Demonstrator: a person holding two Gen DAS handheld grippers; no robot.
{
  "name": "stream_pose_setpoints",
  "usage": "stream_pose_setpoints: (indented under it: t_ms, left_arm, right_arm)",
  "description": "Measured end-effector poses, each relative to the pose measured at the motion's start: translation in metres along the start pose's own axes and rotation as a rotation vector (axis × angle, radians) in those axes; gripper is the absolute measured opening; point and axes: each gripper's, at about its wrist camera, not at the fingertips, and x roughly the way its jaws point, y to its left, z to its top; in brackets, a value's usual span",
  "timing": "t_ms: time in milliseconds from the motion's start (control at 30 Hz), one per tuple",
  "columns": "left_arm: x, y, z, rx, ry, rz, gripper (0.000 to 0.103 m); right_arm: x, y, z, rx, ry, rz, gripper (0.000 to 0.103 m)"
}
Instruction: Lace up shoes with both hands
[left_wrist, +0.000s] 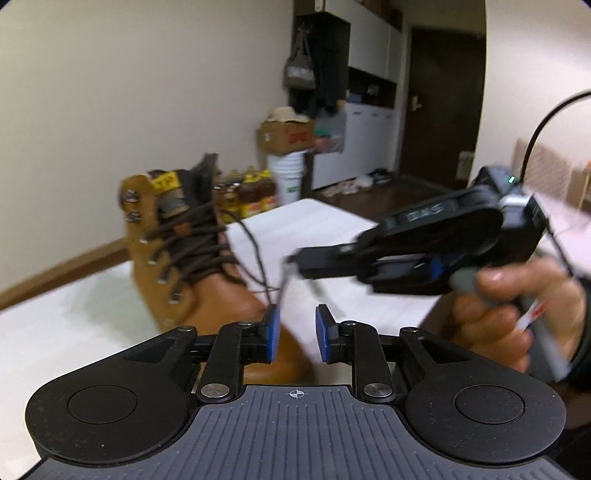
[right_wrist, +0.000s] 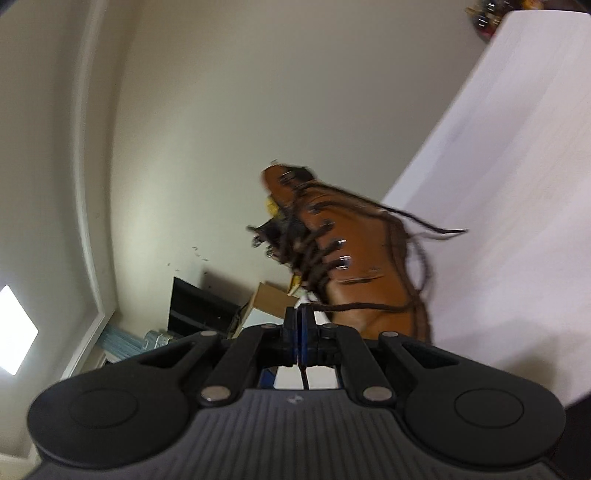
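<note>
A tan high-top boot (left_wrist: 184, 258) with dark brown laces stands on the white table (left_wrist: 332, 229), left of centre in the left wrist view. One loose lace strand (left_wrist: 258, 266) runs from the boot to my right gripper (left_wrist: 295, 263), which is shut on its end. The right wrist view is rolled over; there the boot (right_wrist: 354, 251) appears just beyond the right gripper (right_wrist: 299, 321), and the lace (right_wrist: 354, 306) leads into its closed pads. My left gripper (left_wrist: 297, 332) is open near the boot's toe, with nothing between its blue pads (left_wrist: 273, 332).
A person's hand (left_wrist: 517, 295) holds the right gripper's handle, with a black cable (left_wrist: 535, 140) rising from it. Beyond the table are a cardboard box (left_wrist: 288, 136) on a white bucket, several bottles (left_wrist: 255, 192) on the floor, and a dark door (left_wrist: 443, 103).
</note>
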Motion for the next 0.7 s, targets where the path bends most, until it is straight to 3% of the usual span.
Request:
stream_pose_setpoints:
  t_ms: [133, 167, 200, 300, 500, 633, 700]
  left_arm:
    - [0.009, 0.0, -0.001, -0.011, 0.012, -0.002, 0.022]
    - [0.011, 0.0, -0.001, 0.001, 0.019, 0.006, 0.009]
    - [0.014, -0.002, -0.002, 0.032, 0.038, 0.012, 0.003]
    - [0.016, -0.004, -0.008, 0.145, 0.092, 0.045, 0.002]
    - [0.008, 0.002, -0.018, 0.375, 0.166, 0.117, 0.002]
    - [0.003, 0.005, -0.022, 0.531, 0.176, 0.159, 0.002]
    - [0.0, 0.003, -0.024, 0.615, 0.179, 0.164, 0.003]
  right_arm:
    - [0.01, 0.006, -0.006, -0.015, 0.016, 0.016, 0.003]
    - [0.009, 0.007, -0.007, -0.023, 0.022, 0.013, 0.003]
    - [0.008, 0.008, -0.007, -0.031, 0.027, 0.009, 0.003]
    - [0.005, 0.009, -0.008, -0.044, 0.043, -0.004, 0.003]
    - [0.002, 0.005, -0.006, -0.104, 0.16, -0.051, 0.007]
    - [0.005, 0.015, -0.004, -0.24, 0.228, -0.079, 0.012]
    - [0.008, 0.03, -0.009, -0.378, 0.246, -0.069, 0.012]
